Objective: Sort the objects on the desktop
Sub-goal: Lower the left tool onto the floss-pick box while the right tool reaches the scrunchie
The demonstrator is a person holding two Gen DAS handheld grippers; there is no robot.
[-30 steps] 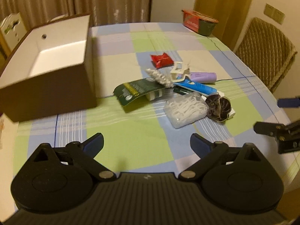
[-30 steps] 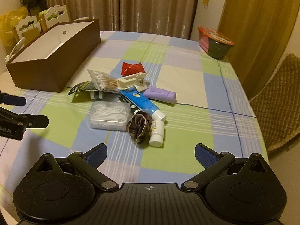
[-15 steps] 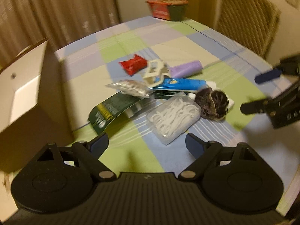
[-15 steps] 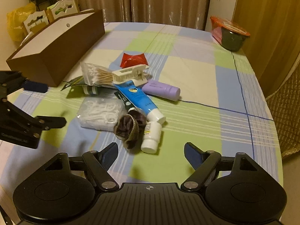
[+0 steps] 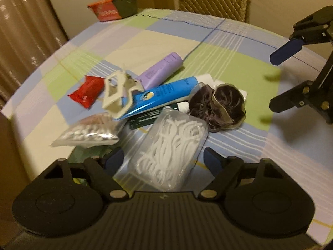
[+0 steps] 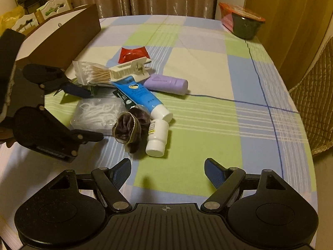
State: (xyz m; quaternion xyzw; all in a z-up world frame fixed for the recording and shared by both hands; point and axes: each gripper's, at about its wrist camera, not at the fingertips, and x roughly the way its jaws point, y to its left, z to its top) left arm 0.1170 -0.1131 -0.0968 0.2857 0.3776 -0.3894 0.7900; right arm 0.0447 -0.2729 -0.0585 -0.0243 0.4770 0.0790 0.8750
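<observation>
A pile of small items lies on the checked tablecloth (image 6: 208, 125). My left gripper (image 5: 162, 160) hangs low over a clear box of white floss picks (image 5: 170, 152). Its jaws are closing with the box between them, and the pads stand clear of its sides. Behind the box lie a cotton swab bag (image 5: 89, 131), a blue tube (image 5: 164, 95), a purple tube (image 5: 160, 70), a red packet (image 5: 87, 91) and a dark scrunchie (image 5: 218, 106). My right gripper (image 6: 167, 166) is open and holds nothing. A small white bottle (image 6: 157, 137) lies just ahead of it.
A brown open box (image 6: 58, 41) with a white inside stands at the table's far left. A red-lidded bowl (image 6: 243, 23) sits at the far right edge. A quilted chair (image 6: 312, 104) stands close to the table's right side.
My left gripper has rolled and dropped forward onto the pile, so the floss box now sits between its narrowing jaws. My right gripper has come a little closer and its jaws stand narrower.
</observation>
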